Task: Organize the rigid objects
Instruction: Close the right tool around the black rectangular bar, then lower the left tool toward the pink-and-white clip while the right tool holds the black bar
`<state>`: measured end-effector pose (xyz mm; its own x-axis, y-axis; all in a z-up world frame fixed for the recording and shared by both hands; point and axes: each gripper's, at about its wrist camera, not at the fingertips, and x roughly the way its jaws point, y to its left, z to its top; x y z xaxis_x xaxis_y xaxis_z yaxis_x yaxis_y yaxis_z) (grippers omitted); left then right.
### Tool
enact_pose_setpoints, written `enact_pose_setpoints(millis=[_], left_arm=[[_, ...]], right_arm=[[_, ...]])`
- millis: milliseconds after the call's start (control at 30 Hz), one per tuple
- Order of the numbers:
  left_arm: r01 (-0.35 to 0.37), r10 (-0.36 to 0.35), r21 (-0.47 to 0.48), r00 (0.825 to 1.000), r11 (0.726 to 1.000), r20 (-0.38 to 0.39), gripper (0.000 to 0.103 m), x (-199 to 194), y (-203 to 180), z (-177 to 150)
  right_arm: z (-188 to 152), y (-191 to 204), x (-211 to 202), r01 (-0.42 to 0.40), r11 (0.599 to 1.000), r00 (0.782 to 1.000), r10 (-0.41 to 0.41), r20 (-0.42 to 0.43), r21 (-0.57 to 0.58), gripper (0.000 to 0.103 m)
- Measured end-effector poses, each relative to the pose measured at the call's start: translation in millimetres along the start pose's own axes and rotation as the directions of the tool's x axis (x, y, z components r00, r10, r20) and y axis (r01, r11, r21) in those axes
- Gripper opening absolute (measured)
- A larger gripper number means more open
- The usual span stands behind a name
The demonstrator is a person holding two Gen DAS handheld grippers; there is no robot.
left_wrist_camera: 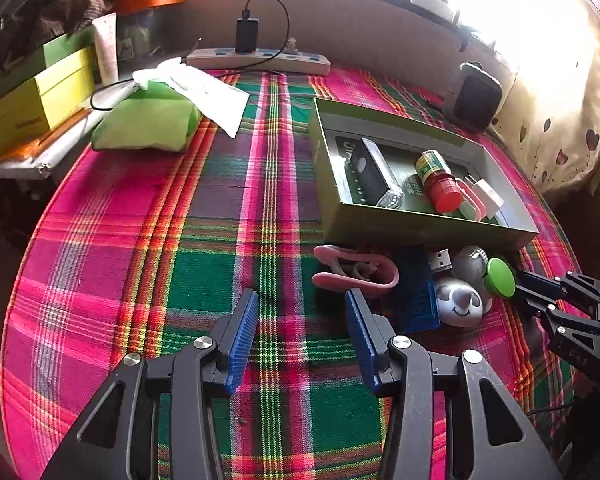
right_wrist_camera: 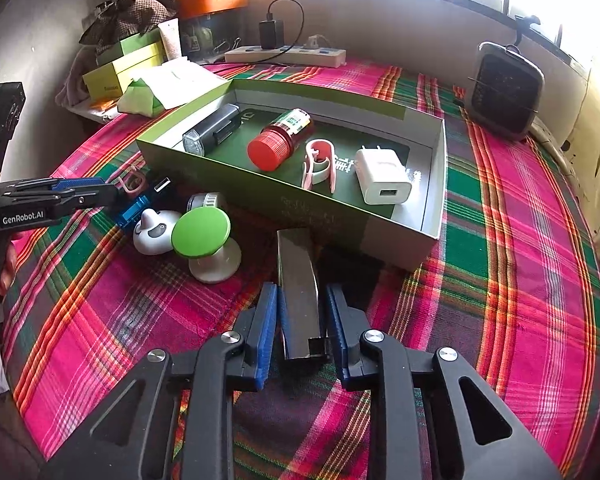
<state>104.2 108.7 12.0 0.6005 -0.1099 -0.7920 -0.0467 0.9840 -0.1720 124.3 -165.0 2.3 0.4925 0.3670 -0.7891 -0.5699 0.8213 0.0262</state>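
My right gripper is shut on a dark glossy bar that lies on the plaid cloth just in front of the green box. Inside the box are a grey flashlight, a red-capped bottle, a pink-and-white clip and a white charger. My left gripper hangs open over bare cloth, nothing between its blue pads. Just ahead to its right lie a pink clip, a blue USB device, a panda figure and a green-topped white stand.
A power strip with a black plug sits at the back wall. A green tissue pack and yellow boxes stand at the back left. A small dark heater is at the back right.
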Motion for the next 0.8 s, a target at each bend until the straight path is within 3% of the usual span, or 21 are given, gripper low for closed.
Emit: enact_pose_setpoints(millis=[167,433,800], left_arm=[[0.049,-0.049,0.007,0.999,0.999,0.004,0.044,-0.8,-11.8,4.5],[-0.002,0.002,-0.011,1.000,1.000,0.003,0.044,10.0,-23.1,20.5],[-0.033,0.033,-0.050,0.999,0.998,-0.008,0.045,18.0,-9.7,31.7]], right_arm=[[-1.8,-1.3,-1.3,-0.001,1.000,1.000,0.001,0.005,0.007,0.026],[-4.9,-2.3,-3.5,-0.005,1.000,1.000,0.005,0.013,0.012,0.026],[-5.4,-3.5,-3.9,-0.017,1.000,1.000,0.016,0.020,0.019,0.026]])
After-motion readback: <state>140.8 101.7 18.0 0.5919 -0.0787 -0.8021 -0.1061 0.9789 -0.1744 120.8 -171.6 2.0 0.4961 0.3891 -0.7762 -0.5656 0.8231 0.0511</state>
